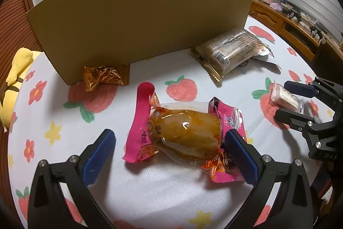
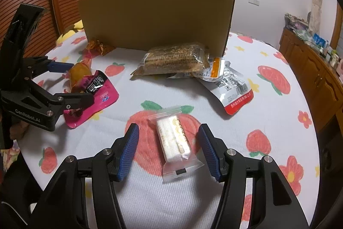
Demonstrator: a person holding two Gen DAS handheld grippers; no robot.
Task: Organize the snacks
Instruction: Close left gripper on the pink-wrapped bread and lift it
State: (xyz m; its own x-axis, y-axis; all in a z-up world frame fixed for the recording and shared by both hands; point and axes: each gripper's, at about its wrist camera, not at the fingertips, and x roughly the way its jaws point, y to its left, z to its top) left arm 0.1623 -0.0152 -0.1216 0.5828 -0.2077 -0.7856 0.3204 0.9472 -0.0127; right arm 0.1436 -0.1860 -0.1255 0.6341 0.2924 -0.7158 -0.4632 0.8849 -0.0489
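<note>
A pink snack packet with an orange-brown piece inside lies on the strawberry-print cloth, between the wide-open jaws of my left gripper; the right finger touches its edge. The packet also shows in the right wrist view, with the left gripper around it. A small clear-wrapped white wafer lies between the open jaws of my right gripper, untouched. In the left wrist view the right gripper straddles the wafer.
A cardboard box stands at the back, also in the right wrist view. A brown biscuit pack lies on a white-red pouch. A small amber packet lies by the box. A wooden cabinet stands to the right.
</note>
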